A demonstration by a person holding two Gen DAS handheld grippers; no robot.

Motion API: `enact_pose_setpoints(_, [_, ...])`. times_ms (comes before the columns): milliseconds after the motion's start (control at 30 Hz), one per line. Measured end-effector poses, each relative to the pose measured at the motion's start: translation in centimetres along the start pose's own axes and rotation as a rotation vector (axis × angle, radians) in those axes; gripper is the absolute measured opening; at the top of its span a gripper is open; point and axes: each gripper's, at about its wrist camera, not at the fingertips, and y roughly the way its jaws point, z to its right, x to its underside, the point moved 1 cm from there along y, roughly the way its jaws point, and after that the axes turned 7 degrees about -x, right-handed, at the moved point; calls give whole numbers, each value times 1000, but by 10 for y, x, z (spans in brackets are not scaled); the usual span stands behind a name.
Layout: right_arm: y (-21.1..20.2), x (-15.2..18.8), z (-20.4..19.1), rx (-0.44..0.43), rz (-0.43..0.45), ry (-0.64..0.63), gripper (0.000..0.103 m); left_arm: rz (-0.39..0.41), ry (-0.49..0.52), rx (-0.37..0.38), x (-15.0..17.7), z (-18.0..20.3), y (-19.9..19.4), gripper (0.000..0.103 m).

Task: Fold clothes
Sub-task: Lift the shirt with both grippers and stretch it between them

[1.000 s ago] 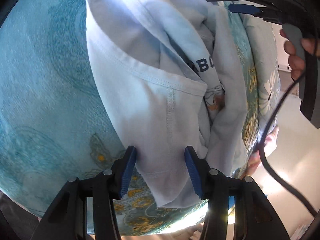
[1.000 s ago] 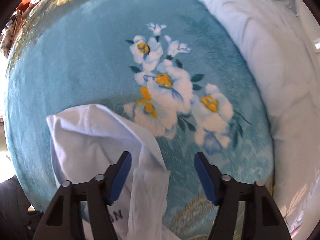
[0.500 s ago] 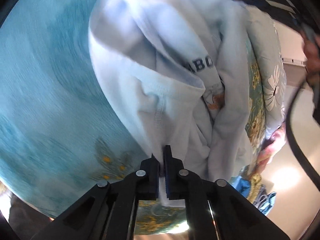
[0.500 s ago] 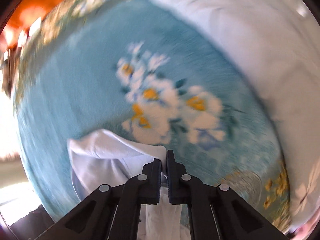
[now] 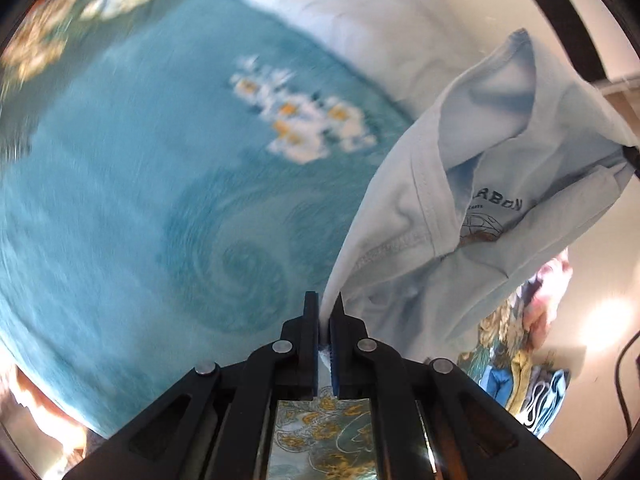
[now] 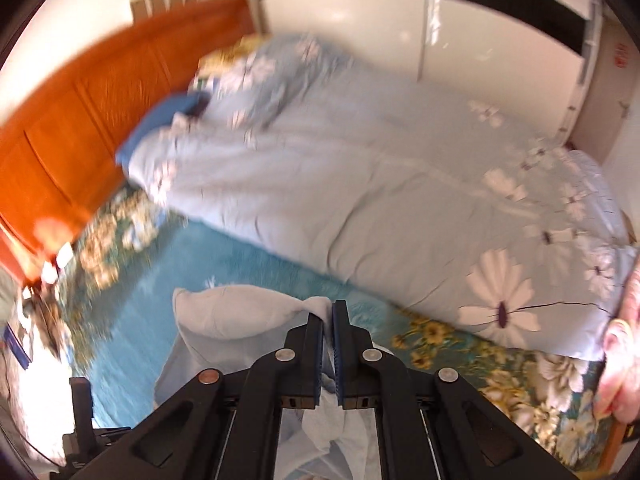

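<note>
The left hand-held gripper (image 5: 329, 312) is clamped on a hem edge of the pale blue T-shirt (image 5: 472, 216), its jaws pressed together with cloth between. From that pinch the shirt runs up and to the right, its long axis slanting away, held clear of the teal bedspread (image 5: 140, 208) beneath. Only this view shows dark chest lettering and a round printed emblem below it, plus stitched hems. The right hand-held gripper (image 6: 328, 322) is likewise clamped on the shirt, bunched white-blue folds spilling to its left and beneath. Beyond, only the right view shows the floral duvet (image 6: 400, 184) and orange headboard (image 6: 80, 112).
</note>
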Motion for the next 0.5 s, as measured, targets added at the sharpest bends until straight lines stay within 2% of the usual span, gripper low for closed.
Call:
enact_pose_setpoints(67, [-31, -2, -4, 22, 47, 8, 5, 34, 38, 17, 3, 4, -16, 4])
enact_pose_setpoints(200, [-98, -9, -18, 93, 137, 9, 5, 148, 122, 54, -13, 23, -58, 4])
enact_pose_setpoints(333, [-161, -13, -30, 186, 218, 37, 4, 298, 201, 97, -60, 28, -126, 4])
enact_pose_setpoints(500, [-217, -9, -57, 256, 306, 91, 4, 495, 312, 126, -93, 21, -206, 4])
